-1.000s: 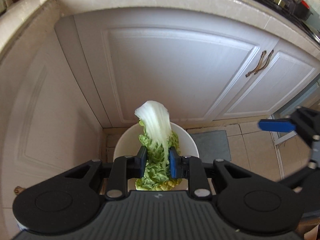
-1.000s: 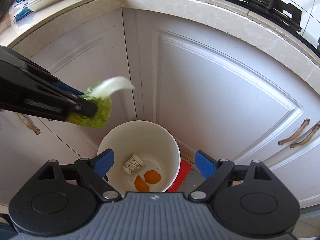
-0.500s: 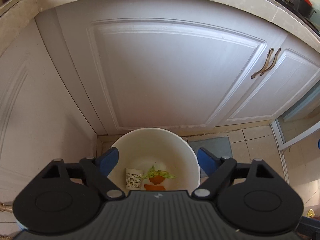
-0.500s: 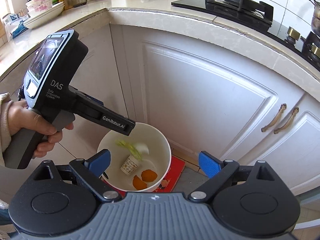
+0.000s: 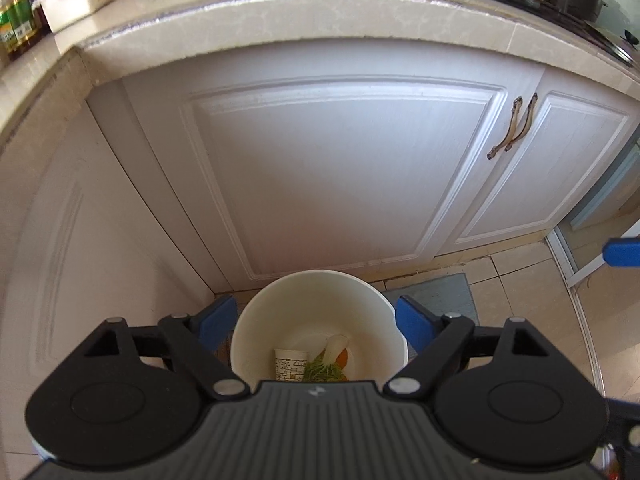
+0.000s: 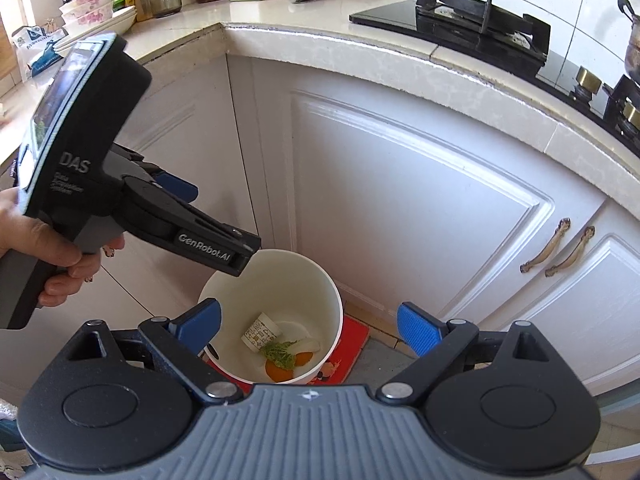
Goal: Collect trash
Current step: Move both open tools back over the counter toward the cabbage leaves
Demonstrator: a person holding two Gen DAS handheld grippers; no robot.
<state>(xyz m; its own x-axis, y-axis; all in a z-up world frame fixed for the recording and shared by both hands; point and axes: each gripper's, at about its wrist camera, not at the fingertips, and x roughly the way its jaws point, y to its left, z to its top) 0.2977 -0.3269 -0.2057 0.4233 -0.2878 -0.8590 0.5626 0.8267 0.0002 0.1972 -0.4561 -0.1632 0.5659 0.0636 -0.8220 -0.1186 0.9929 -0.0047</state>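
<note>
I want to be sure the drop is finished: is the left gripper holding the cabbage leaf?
No, the left gripper stands open and empty, and the cabbage leaf lies at the bottom of the white bin.

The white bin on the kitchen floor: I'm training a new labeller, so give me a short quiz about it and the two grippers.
1. True or false: the cabbage leaf lies inside the white bin.
2. Multiple choice: what lies beside the leaf in the bin? A) a glass bottle B) a paper cup C) a spoon
3. Fill in: the left gripper and the right gripper both stand ____, with nothing between their jaws.

Key: 1 true. 2 B, the paper cup, next to the orange peel. 3 open.
</note>
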